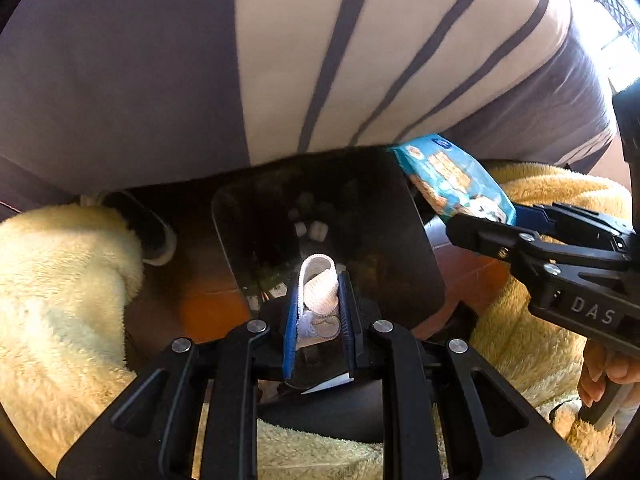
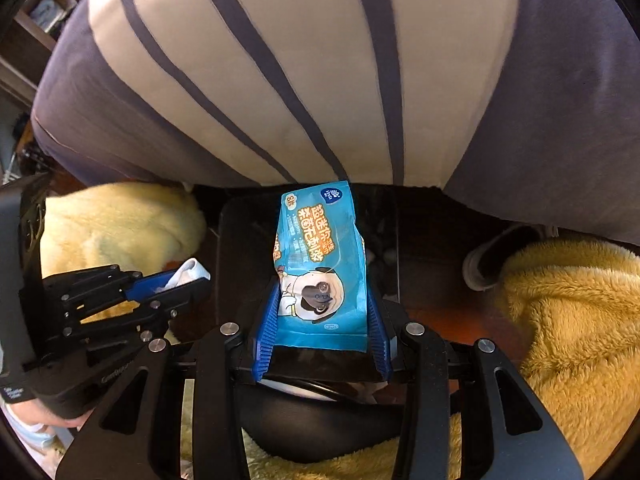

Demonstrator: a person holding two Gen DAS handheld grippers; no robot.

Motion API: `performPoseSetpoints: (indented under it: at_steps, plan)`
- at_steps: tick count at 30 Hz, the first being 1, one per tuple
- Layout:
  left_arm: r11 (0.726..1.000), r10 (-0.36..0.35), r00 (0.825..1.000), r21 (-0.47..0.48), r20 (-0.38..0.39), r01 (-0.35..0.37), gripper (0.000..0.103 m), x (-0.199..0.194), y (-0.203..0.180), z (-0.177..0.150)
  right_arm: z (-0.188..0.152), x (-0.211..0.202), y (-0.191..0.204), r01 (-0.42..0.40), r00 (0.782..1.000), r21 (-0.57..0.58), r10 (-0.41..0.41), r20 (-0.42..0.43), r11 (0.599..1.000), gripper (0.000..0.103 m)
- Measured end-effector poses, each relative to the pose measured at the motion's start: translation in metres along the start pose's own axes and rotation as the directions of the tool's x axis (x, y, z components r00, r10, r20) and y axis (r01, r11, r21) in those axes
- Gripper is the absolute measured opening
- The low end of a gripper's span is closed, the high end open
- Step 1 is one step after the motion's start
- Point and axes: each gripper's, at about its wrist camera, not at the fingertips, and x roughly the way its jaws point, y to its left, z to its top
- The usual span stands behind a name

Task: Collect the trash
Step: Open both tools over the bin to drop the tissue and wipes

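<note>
Two bits of trash, one per gripper. The left gripper (image 1: 318, 312) is clenched on a crumpled white ribbed strip of fabric-like material (image 1: 319, 286), looped over at the top and pinched between the blue pads; it hangs directly above the open mouth of a dark rectangular plastic bin (image 1: 420, 248). The right gripper (image 2: 322, 320) grasps a flat, bright-blue wet-wipe packet (image 2: 320, 256) with orange lettering and a cartoon astronaut, held upright by its lower end over that same bin (image 2: 240, 240).

One bin, then, and the left view alone looks into it: a few small pale lumps (image 1: 312, 230) lie at the bottom, too dim to identify. That view also catches the packet (image 1: 452, 180) from the side, poking over the bin's right edge, plus fingers (image 1: 600, 376) curled round the right gripper's handle. The right view alone shows the packet's printed face and the left gripper (image 2: 176, 280) side-on.

Two fluffy yellow fleece legs (image 2: 580, 320) flank the bin, with one grey shoe (image 2: 492, 256) in each view. Behind stands a grey-and-cream striped cushion (image 2: 280, 80).
</note>
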Motion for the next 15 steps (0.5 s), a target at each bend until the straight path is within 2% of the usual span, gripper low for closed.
performPoseSetpoints:
  at_steps: [4, 7, 10, 15]
  plan:
    - [1.000, -0.006, 1.000, -0.006, -0.017, 0.006, 0.018, 0.001, 0.000, 0.002, 0.004, 0.006, 0.004, 0.006, 1.000, 0.000, -0.006, -0.013, 1.000, 0.042]
    - [1.000, -0.003, 1.000, -0.012, -0.027, 0.003, 0.024, 0.002, 0.002, 0.002, 0.008, 0.005, 0.001, 0.007, 1.000, -0.001, -0.007, -0.016, 1.000, 0.044]
    - [1.000, 0.006, 1.000, -0.018, -0.027, -0.006, 0.040, 0.002, 0.005, 0.005, 0.011, 0.004, -0.001, 0.009, 1.000, 0.009, -0.009, -0.009, 1.000, 0.060]
    - [0.999, 0.032, 0.999, -0.021, 0.004, -0.032, 0.065, -0.008, 0.006, 0.007, 0.015, -0.003, -0.011, 0.010, 1.000, 0.029, -0.011, 0.024, 1.000, 0.062]
